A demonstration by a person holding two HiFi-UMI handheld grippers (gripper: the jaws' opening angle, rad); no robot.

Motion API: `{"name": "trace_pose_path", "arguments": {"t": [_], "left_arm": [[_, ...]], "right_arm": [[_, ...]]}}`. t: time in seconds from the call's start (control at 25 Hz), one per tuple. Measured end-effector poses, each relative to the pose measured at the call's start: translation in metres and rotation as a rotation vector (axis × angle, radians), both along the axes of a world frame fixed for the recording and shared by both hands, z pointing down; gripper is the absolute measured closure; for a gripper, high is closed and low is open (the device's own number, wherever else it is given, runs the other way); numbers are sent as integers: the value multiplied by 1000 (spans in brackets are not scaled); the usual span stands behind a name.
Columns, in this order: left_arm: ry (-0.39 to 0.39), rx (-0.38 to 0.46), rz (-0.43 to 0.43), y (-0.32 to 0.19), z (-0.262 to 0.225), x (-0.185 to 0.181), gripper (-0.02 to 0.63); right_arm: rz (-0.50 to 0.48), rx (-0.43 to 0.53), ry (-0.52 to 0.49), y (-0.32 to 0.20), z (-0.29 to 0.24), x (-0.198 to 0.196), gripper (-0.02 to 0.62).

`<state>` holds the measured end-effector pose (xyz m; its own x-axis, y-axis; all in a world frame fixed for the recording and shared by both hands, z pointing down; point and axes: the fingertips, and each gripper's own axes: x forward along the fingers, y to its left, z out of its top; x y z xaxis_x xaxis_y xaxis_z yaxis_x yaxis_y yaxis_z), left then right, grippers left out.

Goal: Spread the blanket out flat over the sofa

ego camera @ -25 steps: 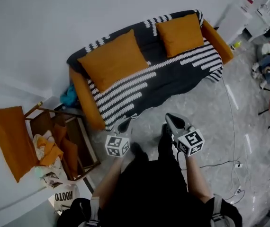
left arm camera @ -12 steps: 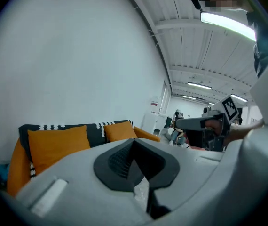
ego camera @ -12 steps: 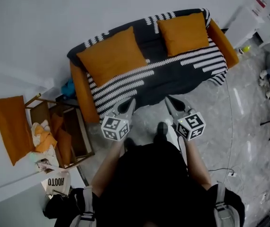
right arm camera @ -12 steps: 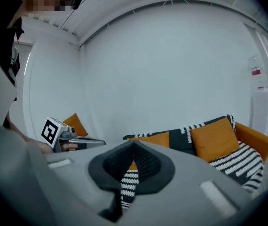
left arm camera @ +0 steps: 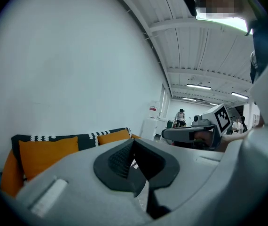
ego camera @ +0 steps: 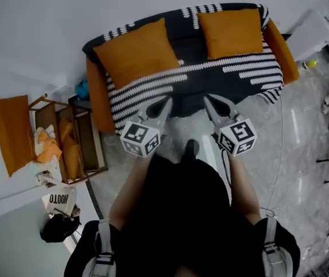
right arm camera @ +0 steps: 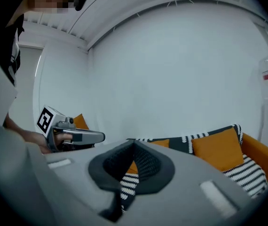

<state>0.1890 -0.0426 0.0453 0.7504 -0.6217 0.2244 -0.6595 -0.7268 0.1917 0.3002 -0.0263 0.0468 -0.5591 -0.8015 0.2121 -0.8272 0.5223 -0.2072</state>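
Moved: left gripper [ego camera: 165, 103] and right gripper [ego camera: 209, 100] have come closer to the sofa [ego camera: 97, 104].
Jaws: both pairs together, nothing held.
Where: blanket [ego camera: 216, 84] lies spread over seat and back, under two orange cushions [ego camera: 137, 51].

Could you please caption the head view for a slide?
Left tool and right tool, both shut, face the striped blanket on the sofa.

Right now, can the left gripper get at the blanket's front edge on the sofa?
Probably yes. The left gripper points at the blanket with only bare floor between them, though it isn't touching it and its fingers are shut.
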Motion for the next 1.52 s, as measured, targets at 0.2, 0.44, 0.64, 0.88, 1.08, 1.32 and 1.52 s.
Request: {"name": "trace_pose_path", "arguments": {"t": [0.2, 0.44, 0.64, 0.88, 1.08, 1.32, 1.52], "left_arm": [[0, 11, 6, -5, -9, 12, 597], [3, 21, 22, -8, -18, 17, 597], [3, 26, 26, -7, -21, 16, 597], [7, 22, 35, -3, -20, 21, 597], [7, 24, 42, -3, -20, 26, 597], [8, 23, 51, -4, -19, 35, 597], [3, 24, 55, -5, -19, 36, 597]], "right_arm": [[0, 14, -2, -5, -7, 7, 594], [3, 26, -11, -5, -16, 5, 594], [-2, 32, -20, -3, -19, -3, 594], [-2, 34, -18, 1, -18, -4, 594], [10, 33, -4, 2, -16, 1, 594], [14, 34, -4, 0, -15, 6, 594], [15, 33, 0, -3, -15, 6, 594]]}}
